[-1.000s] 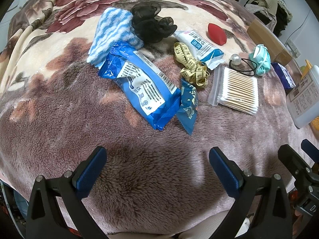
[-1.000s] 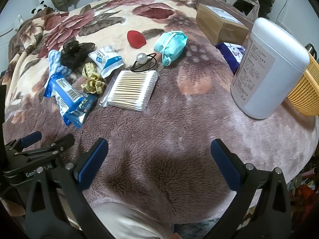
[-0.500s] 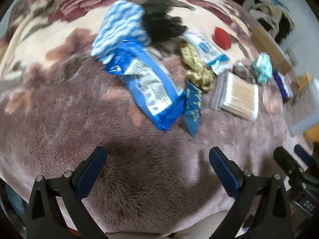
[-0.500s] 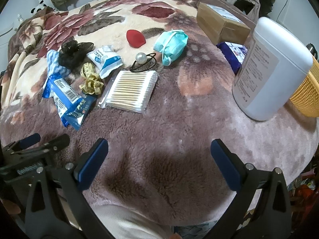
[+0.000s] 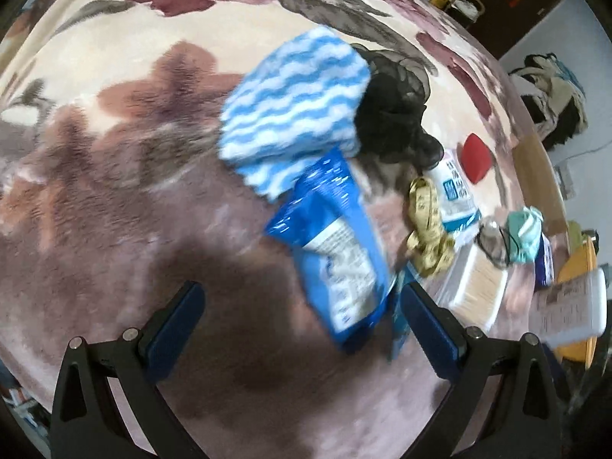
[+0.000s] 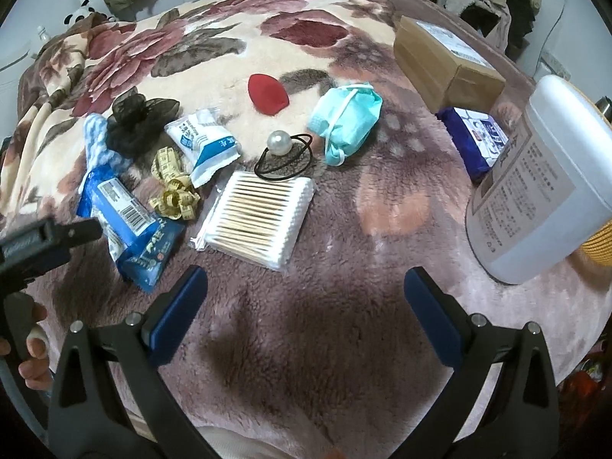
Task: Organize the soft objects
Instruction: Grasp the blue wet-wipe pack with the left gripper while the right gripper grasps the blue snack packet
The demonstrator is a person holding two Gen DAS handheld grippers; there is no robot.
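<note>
Floral fleece blanket fully littered, nothing sorted yet; left claw and right claw both spread, empty

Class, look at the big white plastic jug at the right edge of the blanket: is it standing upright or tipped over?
Upright. In the right wrist view the white jug stands on its base on the blanket, its label facing the camera.
</note>
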